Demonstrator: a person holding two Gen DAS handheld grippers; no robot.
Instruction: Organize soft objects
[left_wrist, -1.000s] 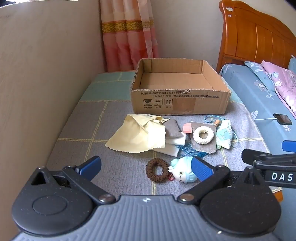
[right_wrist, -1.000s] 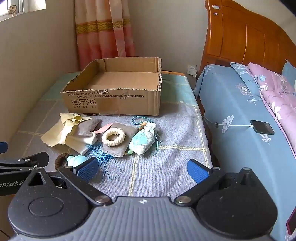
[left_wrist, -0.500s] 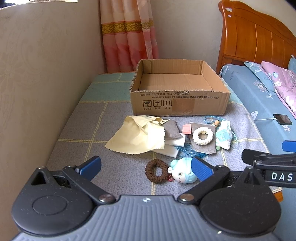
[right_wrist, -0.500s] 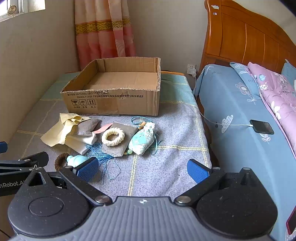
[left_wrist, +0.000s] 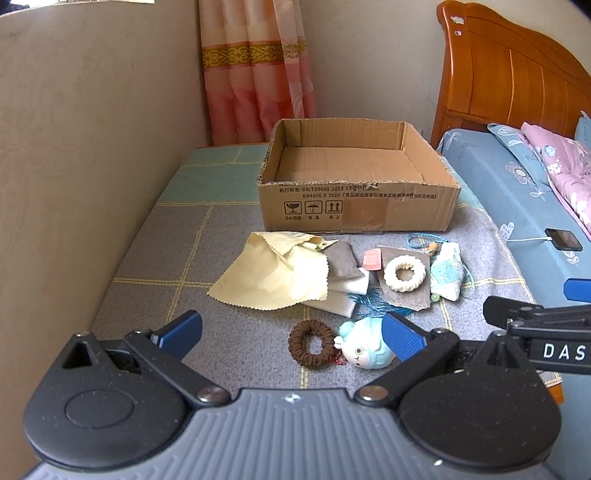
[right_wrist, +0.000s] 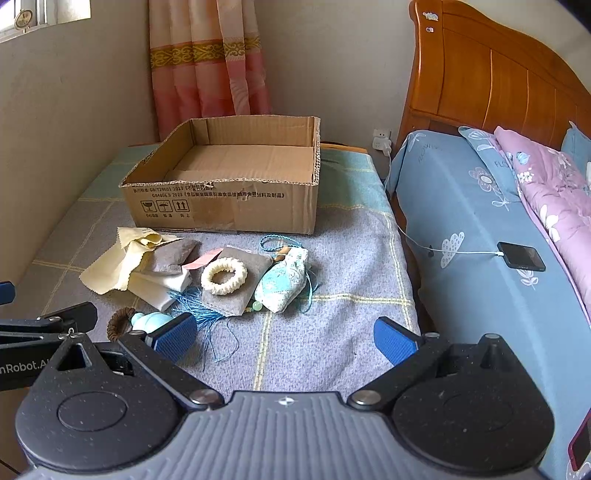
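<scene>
An open empty cardboard box (left_wrist: 358, 206) (right_wrist: 229, 206) stands at the back of the grey checked table. In front of it lie a yellow cloth (left_wrist: 273, 275) (right_wrist: 110, 266), grey and white cloths (left_wrist: 341, 260), a white ring scrunchie (left_wrist: 404, 273) (right_wrist: 223, 275) on a grey pouch, a pale blue sachet (left_wrist: 447, 277) (right_wrist: 284, 284), a brown scrunchie (left_wrist: 312, 343) and a light blue plush toy (left_wrist: 364, 345) (right_wrist: 149, 321). My left gripper (left_wrist: 291, 332) is open, empty, just short of the brown scrunchie. My right gripper (right_wrist: 284, 338) is open, empty, over bare table.
A wall (left_wrist: 92, 147) bounds the table on the left. A bed with blue sheet (right_wrist: 480, 240), a charging phone (right_wrist: 521, 254) and a wooden headboard (right_wrist: 498, 85) lies right. A pink curtain (left_wrist: 258, 66) hangs behind the box.
Both views have crept slightly forward toward the objects. Both grippers stay open and nothing on the table has moved.
</scene>
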